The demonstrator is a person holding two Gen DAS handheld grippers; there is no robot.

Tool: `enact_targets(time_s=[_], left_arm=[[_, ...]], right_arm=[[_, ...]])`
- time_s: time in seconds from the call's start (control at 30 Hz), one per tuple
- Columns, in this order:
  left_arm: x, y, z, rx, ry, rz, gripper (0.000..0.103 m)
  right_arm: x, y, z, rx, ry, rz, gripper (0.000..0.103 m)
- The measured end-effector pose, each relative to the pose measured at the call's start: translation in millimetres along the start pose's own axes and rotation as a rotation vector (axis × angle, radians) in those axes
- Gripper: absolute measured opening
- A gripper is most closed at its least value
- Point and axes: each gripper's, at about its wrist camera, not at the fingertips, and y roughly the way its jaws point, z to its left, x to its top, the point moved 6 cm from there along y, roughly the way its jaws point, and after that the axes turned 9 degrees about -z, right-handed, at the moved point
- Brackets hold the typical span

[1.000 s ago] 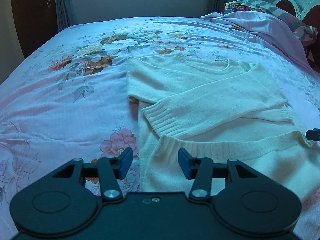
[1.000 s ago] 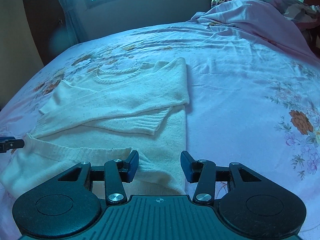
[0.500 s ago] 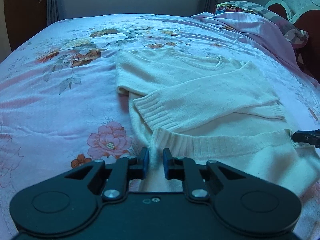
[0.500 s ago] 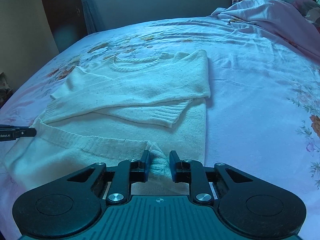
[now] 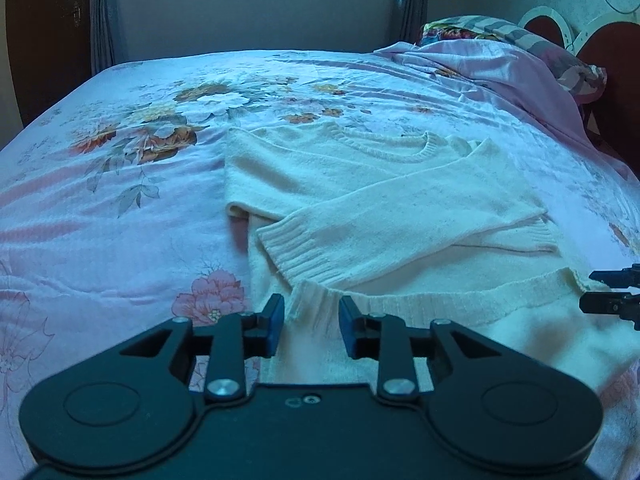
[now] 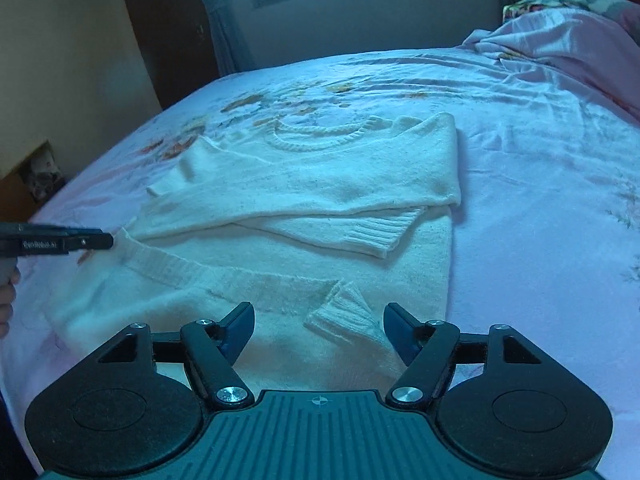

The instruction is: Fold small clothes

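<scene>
A cream knit sweater [image 5: 360,184] lies flat on the bed, both sleeves folded across its chest, and its ribbed hem [image 5: 440,300] is doubled up onto the body. My left gripper [image 5: 311,326] is open, its jaws on either side of the hem's left corner. My right gripper [image 6: 319,330] is open wide around the hem's right corner [image 6: 344,312], which lies loose between the jaws. The sweater shows in the right wrist view [image 6: 320,184] too. Each gripper's tip shows at the edge of the other's view.
A pink floral bedsheet [image 5: 120,208] covers the bed. A bunched pink blanket [image 5: 500,68] and pillows lie at the far right by the headboard. A window and curtains stand behind the bed; a dark door [image 6: 168,32] is at the left.
Both grippers closed on the hem corners half a second ago and have opened again, the right one wider. The hem now lies folded a little further up the sweater's body.
</scene>
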Motion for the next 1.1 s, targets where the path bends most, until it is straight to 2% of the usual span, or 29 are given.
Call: enact_targets(time_s=[0.03,0.1,0.17,0.27,0.33,0.47,0.53,0.63,0.7,0.77,0.8,0.83,0.93,1.03,1.07,1.1], left_arm=[[-2.6,4.0,-0.3,0.007,0.01,0.016,0.028],[-6.2,10.8,1.5,0.022,0.004,0.039,0.028],[-7.9,14.6,4.0,0.021,-0.015,0.048,0.027],[-8.0,16.2,4.4,0.025,-0.015,0.049,0.025],[-8.4,15.8,3.8,0.024,-0.006,0.05,0.018],[-8.8,16.2,5.0,0.025,-0.014,0.049,0.017],[-8.7,18.9,5.4,0.03,-0.011,0.058,0.024],[-8.8,22.9,6.2,0.032,-0.01,0.064,0.028],[-9.3,25.7,5.9,0.031,-0.007,0.067,0.029],[-9.5,25.5,4.9,0.023,-0.009,0.064,0.024],[-9.5,23.8,4.0,0.011,-0.014,0.061,0.016],[-9.5,21.7,2.9,0.004,-0.014,0.057,0.012],[-11.8,16.1,2.9,-0.002,-0.01,0.038,0.008],[-12.6,14.6,6.0,-0.005,-0.038,0.031,0.008],[-13.5,16.5,5.1,0.0,-0.025,0.039,0.01],[-14.8,18.7,4.1,0.013,-0.007,0.047,0.018]], right_arm=[[-3.6,1.9,0.2,-0.026,-0.028,0.015,0.07],[-10.1,4.6,-1.7,-0.047,-0.053,0.026,0.053],[-10.7,5.4,-3.5,-0.073,-0.065,0.028,0.031],[-8.9,6.1,-7.7,-0.08,-0.061,0.025,0.018],[-6.1,6.0,-9.9,-0.102,-0.065,0.014,0.01],[0.5,7.6,-25.1,-0.12,0.074,-0.007,0.008],[0.4,10.5,-28.7,-0.114,0.11,0.0,0.008],[2.5,11.1,-25.5,-0.08,0.12,0.01,0.009],[3.0,12.2,-22.4,-0.09,0.086,0.013,0.009],[3.3,14.9,-23.6,-0.098,0.086,0.017,0.009],[2.6,15.4,-25.2,-0.101,0.099,0.014,0.009],[3.2,14.5,-26.1,-0.102,0.11,0.009,0.009],[0.5,12.2,-24.6,-0.109,0.097,0.006,0.008],[0.6,7.4,-32.3,-0.121,0.158,-0.021,0.008],[0.8,6.4,-35.3,-0.118,0.186,-0.027,0.008],[0.4,6.9,-35.7,-0.112,0.188,-0.025,0.008]])
